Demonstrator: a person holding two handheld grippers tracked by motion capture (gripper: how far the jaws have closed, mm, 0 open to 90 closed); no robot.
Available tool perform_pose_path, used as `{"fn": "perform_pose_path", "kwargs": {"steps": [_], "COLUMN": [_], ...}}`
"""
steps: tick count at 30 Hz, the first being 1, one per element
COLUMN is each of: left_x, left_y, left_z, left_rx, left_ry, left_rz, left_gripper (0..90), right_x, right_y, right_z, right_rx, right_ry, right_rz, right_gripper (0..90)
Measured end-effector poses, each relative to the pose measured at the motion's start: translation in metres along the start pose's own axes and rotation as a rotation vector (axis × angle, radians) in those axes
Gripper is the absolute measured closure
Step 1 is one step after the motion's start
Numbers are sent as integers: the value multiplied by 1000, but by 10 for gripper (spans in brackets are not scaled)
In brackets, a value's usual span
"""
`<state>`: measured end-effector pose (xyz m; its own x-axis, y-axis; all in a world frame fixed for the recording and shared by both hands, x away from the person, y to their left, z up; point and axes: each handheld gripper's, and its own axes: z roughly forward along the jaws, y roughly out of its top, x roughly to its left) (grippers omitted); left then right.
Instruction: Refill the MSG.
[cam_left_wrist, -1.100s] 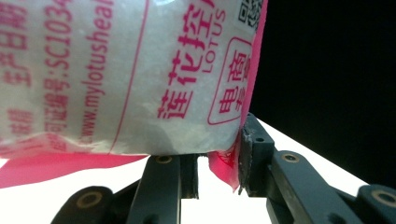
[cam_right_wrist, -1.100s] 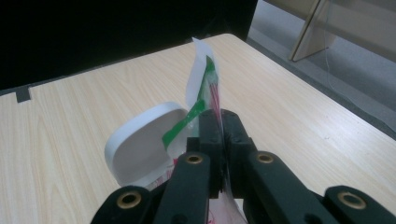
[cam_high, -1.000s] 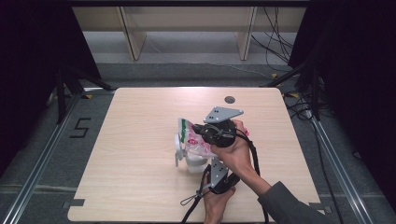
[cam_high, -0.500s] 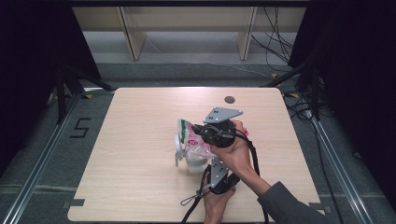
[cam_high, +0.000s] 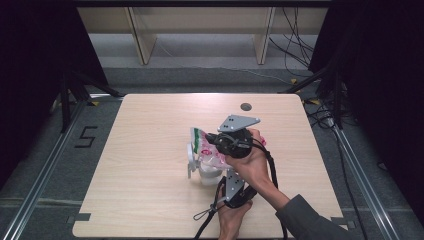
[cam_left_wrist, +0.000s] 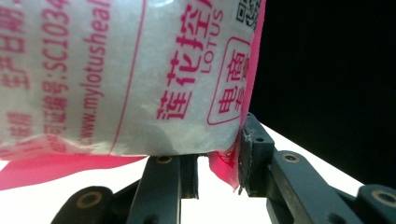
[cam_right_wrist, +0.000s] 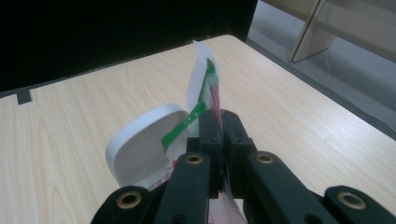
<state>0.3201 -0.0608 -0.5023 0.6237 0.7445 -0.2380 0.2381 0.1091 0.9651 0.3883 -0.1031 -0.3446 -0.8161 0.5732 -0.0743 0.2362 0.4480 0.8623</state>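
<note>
Nothing has shifted since the earlier high views: both hands, the bag and the white tub sit just as they did. I read that as a held pose, a pause in the work and not progress in it.

From the high view, the bag hangs right over the tub, which stands near the middle of the surface. My right tool is pinched fully together on the bag's top edge, the white flap with the green and red print rising above its tips. My left tool is part-way closed on the bag's lower corner: the right pad presses the pink seam, though I can't tell whether the left pad touches the film. So the bag is stretched between the two tools, top and bottom.

In the left gripper view, the bag is still well filled with fine white grains, packed against the clear film behind the pink lettering. The tub, seen beyond the right tool, shows a white oval rim turned partly toward the camera; its inside is hidden from me, so I can't say whether anything has gone in. My guess is that the pour is being set up or is under way, with the bag's mouth needing to tip lower toward the tub.
</note>
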Motion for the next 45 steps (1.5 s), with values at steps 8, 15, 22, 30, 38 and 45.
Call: {"fn": "perform_pose_path", "kwargs": {"steps": [8,15,22,30,38,45], "left_x": [1,0,0,0,0,0], "left_y": [0,0,0,0,1,1], "left_z": [0,0,1,1,0,0], "left_rx": [-15,-18,-17,-16,-20,-21], "left_ry": [-7,-11,-12,-13,-14,-6], "left_rz": [-2,-5,-5,-3,-6,-5], "left_gripper": [718,718,718,718,719,719], "right_x": [1,5,4,3,4,3], "right_y": [1,-1,0,1,2,3], "right_z": [1,3,2,2,1,1], "right_rx": [-6,11,10,11,8,10], "right_ry": [6,9,8,14,9,10], "right_rz": [1,12,3,1,14,4], "right_gripper": [894,894,894,894,893,894]}}
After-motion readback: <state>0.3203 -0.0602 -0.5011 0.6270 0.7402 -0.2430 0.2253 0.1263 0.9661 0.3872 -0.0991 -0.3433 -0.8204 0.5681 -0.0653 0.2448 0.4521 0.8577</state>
